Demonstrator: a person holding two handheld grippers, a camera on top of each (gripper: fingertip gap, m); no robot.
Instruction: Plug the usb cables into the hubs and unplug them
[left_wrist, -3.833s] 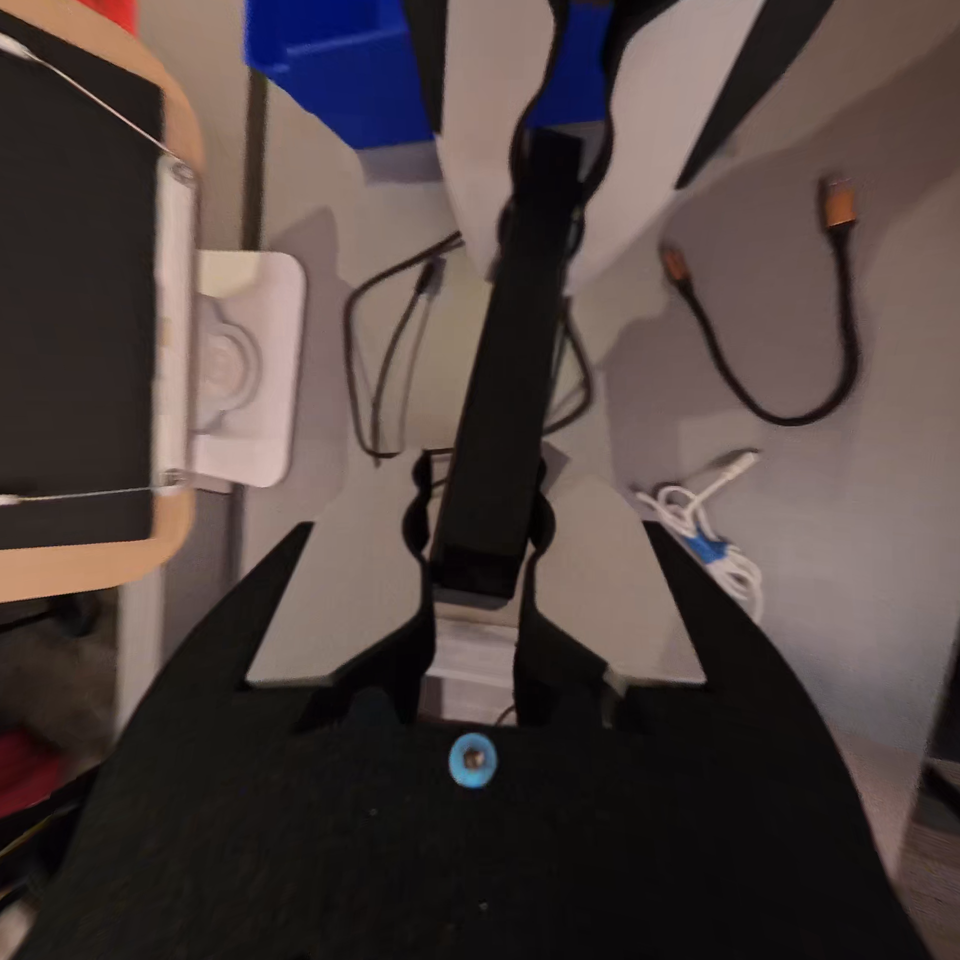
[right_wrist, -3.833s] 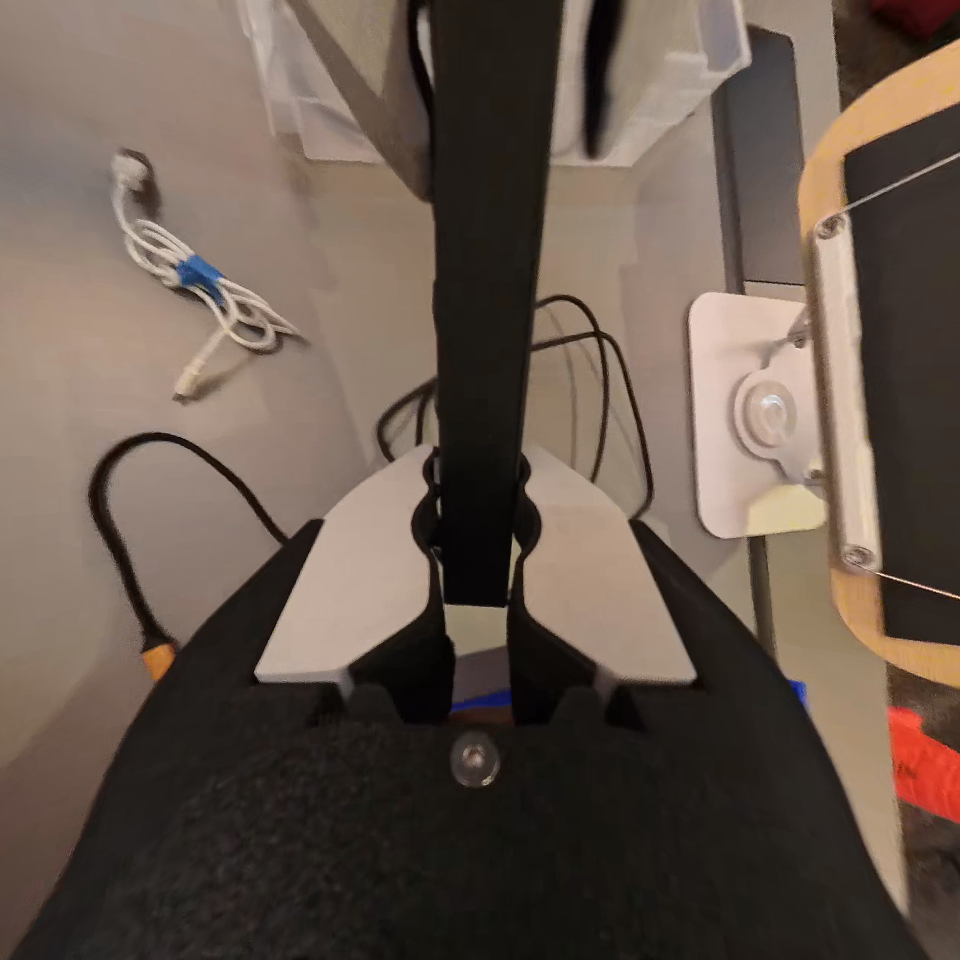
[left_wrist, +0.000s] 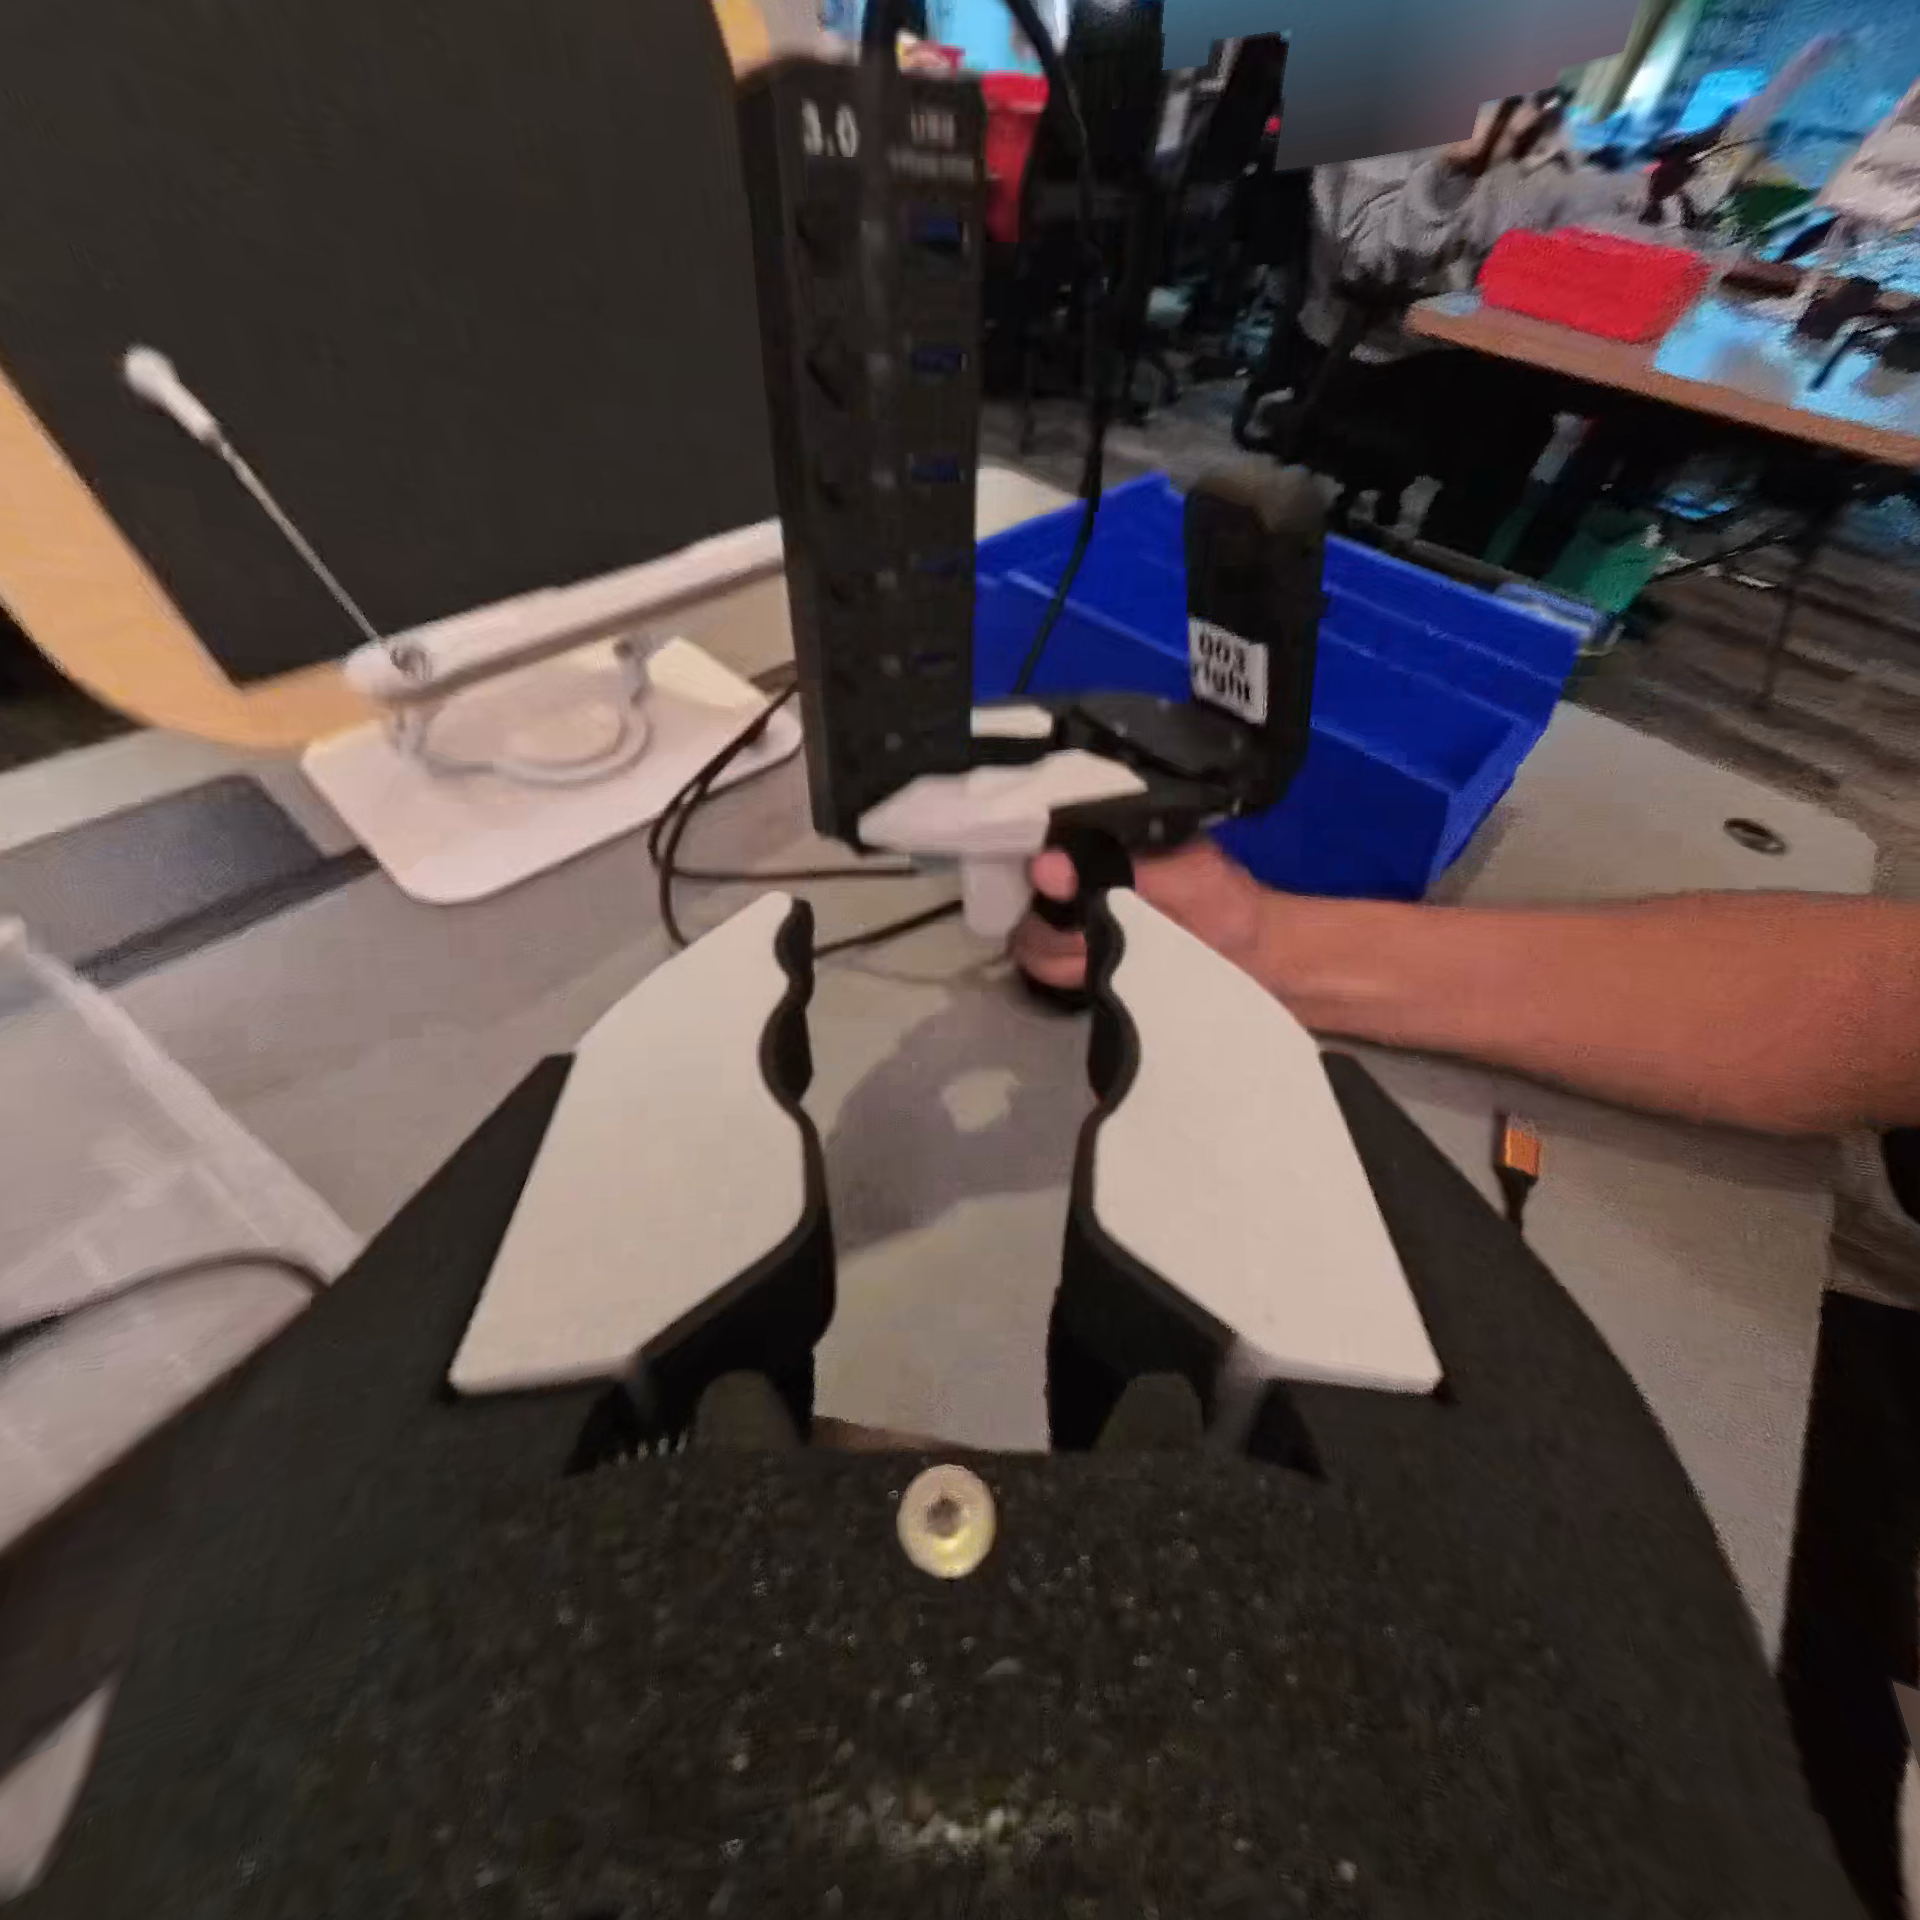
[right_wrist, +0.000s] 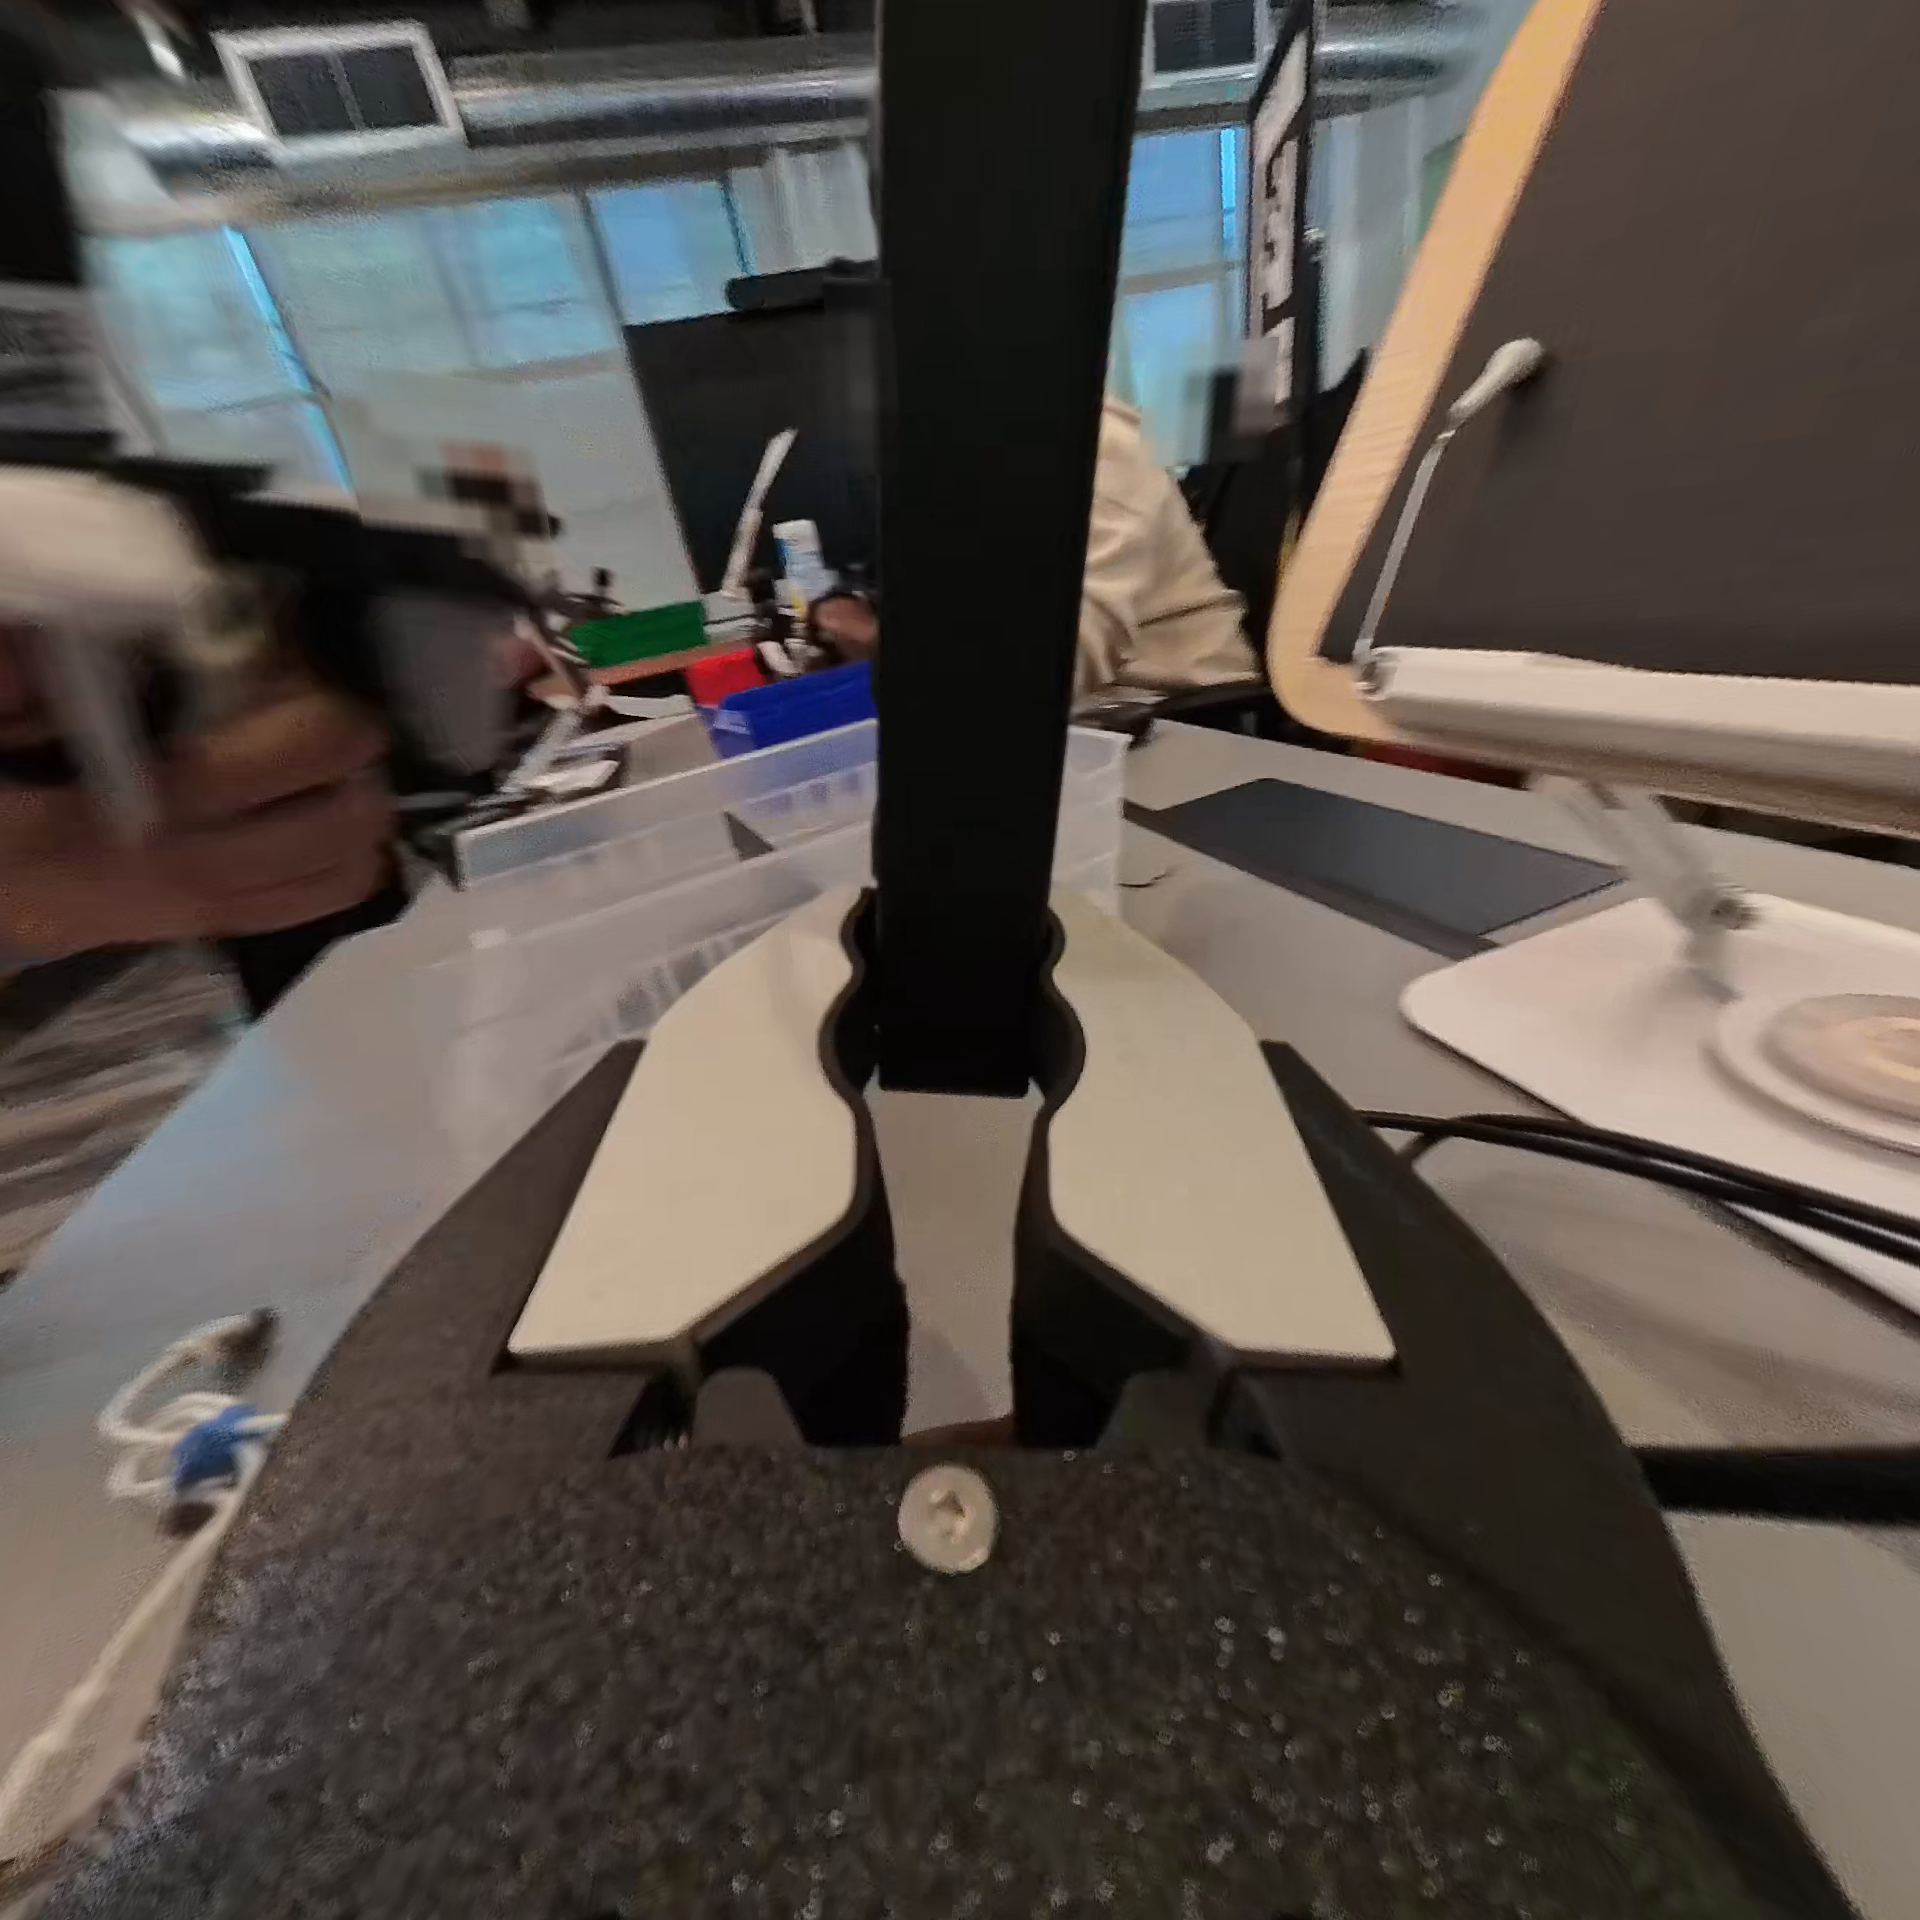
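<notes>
Hub (left_wrist: 878, 447): in the left wrist view it stands upright at 12 o'clock, clamped at its bottom end by the right gripper (left_wrist: 914, 821), port column facing the camera. Left gripper (left_wrist: 951, 997) is empty, fingers spread wide, low over the table (left_wrist: 1662, 1278). An orange plug (left_wrist: 1520, 1151) lies at 3 o'clock, blue bin (left_wrist: 1382, 717) behind at 1 o'clock.

Right wrist view: right gripper (right_wrist: 958, 1003) fingers closed on the hub (right_wrist: 992, 499), which runs straight up to 12 o'clock. White cable (right_wrist: 192, 1423) bundled at 8 o'clock, black cables (right_wrist: 1662, 1174) at 3 o'clock.

Next, as I read it: left fetches a cable. Grip the plug by its shell, square to a port. Keep the hub vertical and rigid; push along the port axis, no wiggle.
</notes>
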